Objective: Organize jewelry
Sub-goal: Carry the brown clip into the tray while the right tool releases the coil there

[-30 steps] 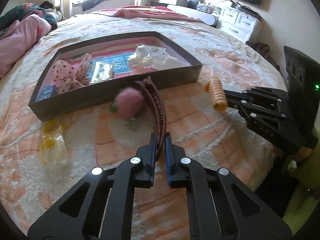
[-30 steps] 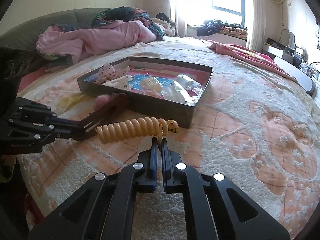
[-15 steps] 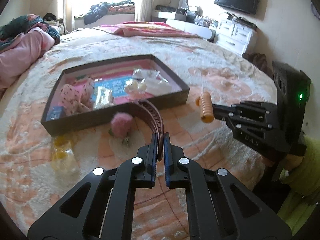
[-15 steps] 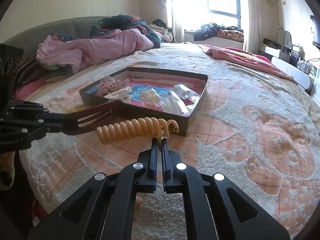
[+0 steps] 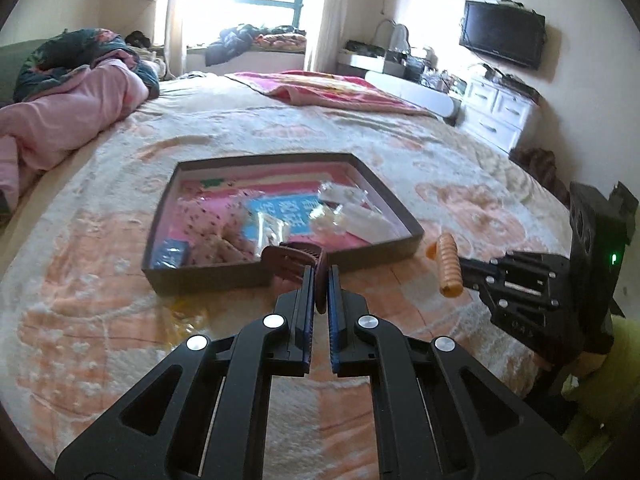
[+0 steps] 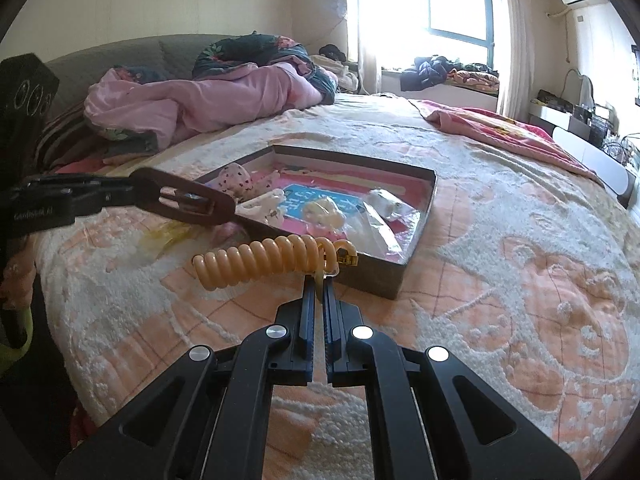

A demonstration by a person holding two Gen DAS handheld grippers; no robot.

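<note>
Left gripper (image 5: 320, 276) clamps a brown hair clip (image 5: 296, 258), right gripper (image 6: 319, 286) a yellow coil (image 6: 264, 260), before the tray (image 6: 384, 278).

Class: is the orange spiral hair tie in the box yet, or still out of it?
Out. The right gripper holds the orange spiral hair tie above the bedspread, short of the box.

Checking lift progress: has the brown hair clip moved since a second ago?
Yes. The left gripper has raised the brown hair clip off the bedspread and toward the tray; its tip now overlaps the tray's near wall.
</note>
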